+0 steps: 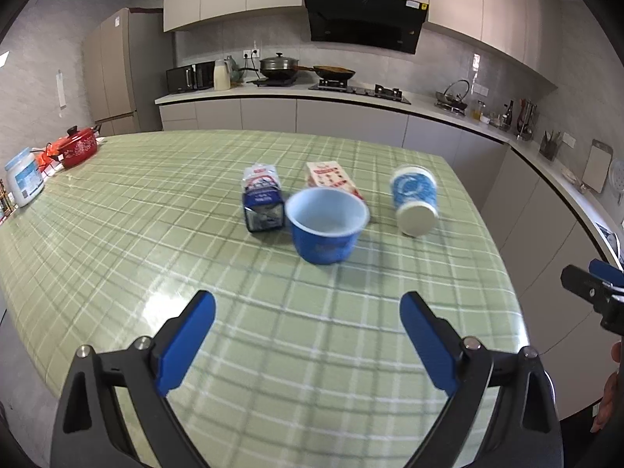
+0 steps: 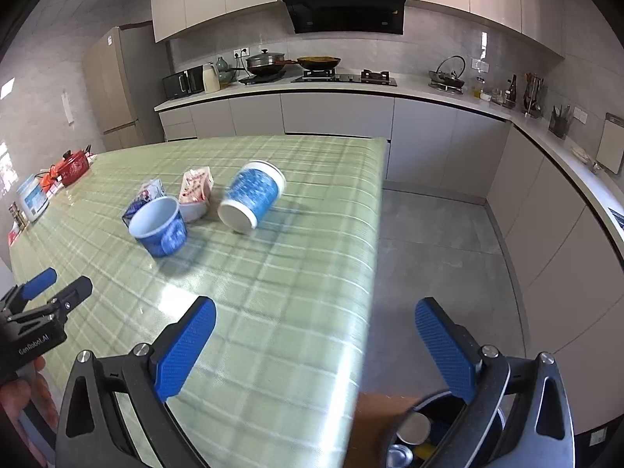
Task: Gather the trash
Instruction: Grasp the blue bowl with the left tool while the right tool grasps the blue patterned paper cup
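A blue cup (image 1: 325,226) (image 2: 159,226) stands upright and open on the green checked table (image 1: 156,210) (image 2: 296,280). Behind it lie a blue milk carton (image 1: 262,201) (image 2: 145,195) and a pink carton (image 1: 331,177) (image 2: 196,189). A blue-and-white paper cup (image 1: 414,199) (image 2: 251,195) lies on its side to the right. My left gripper (image 1: 308,321) is open and empty, in front of the blue cup. My right gripper (image 2: 316,331) is open and empty over the table's right edge. A black trash bin (image 2: 419,435) with cans in it stands below on the floor.
A red pot (image 1: 78,145) and a white jar (image 1: 24,181) stand at the table's far left. The kitchen counter (image 1: 280,91) with stove and pans runs behind and along the right wall. Grey floor (image 2: 440,241) lies right of the table. The right gripper's tip (image 1: 592,284) shows at the left view's right edge.
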The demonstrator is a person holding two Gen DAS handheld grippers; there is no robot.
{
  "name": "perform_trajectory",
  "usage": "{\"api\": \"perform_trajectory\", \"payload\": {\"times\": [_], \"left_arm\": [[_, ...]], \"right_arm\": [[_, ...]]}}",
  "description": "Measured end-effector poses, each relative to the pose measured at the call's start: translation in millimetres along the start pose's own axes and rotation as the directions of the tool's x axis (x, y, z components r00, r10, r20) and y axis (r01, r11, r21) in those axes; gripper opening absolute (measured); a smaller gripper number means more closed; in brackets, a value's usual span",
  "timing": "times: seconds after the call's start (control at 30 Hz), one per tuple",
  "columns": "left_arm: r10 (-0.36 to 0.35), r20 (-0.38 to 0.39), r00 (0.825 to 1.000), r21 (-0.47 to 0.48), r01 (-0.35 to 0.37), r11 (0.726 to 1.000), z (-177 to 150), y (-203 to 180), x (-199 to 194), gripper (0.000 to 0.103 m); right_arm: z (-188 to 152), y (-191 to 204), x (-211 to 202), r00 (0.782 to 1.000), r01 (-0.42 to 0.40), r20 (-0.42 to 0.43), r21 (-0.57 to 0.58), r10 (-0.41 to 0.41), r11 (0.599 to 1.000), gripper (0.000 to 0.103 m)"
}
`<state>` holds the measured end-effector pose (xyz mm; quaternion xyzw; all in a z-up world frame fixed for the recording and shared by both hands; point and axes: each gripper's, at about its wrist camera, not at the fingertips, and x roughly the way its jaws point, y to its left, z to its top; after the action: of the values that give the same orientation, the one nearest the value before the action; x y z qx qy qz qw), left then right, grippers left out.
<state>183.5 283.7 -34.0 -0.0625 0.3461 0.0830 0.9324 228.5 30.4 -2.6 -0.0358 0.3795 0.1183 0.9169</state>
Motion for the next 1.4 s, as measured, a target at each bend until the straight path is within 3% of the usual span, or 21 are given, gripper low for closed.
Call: {"api": "perform_trajectory", "payload": {"times": [0.23,0.4,0.5,0.63,0.77,1.23,1.4], "left_arm": [[-0.047,-0.037,0.998,0.001,0.048,0.999,15,25,33,0.095],[-0.107,-0.065,0.992,0.022,0.109,0.994,23,15,62,0.090],[-0.131,-0.081,0.988,0.037,0.135,0.990,29,8,80,0.087],[-0.157,-0.103,0.982,0.048,0.162,0.986,36,-2,99,0.084],[-0.154,-0.137,0.979,0.064,0.163,0.985,42,-11,122,0.078],[-0.153,-0.129,0.980,0.050,0.160,0.986,63,1,148,0.078],[-0.154,-0.120,0.981,0.033,0.159,0.987,65,3,150,0.077]], "right_arm": [[20,36,31,1.000,-0.001,-0.006,0.005,0.001,1.000,0.102],[30,47,54,1.000,0.021,-0.020,0.016,-0.021,1.000,0.101],[37,48,71,0.999,0.024,-0.038,0.031,-0.023,0.999,0.093],[44,47,90,0.998,0.032,-0.052,0.056,-0.029,0.998,0.091],[50,47,106,0.997,0.032,-0.066,0.081,-0.027,0.996,0.091],[88,59,179,0.994,-0.037,-0.093,0.149,0.052,0.988,0.090],[91,59,205,0.988,-0.060,-0.129,0.182,0.084,0.982,0.076]]}}
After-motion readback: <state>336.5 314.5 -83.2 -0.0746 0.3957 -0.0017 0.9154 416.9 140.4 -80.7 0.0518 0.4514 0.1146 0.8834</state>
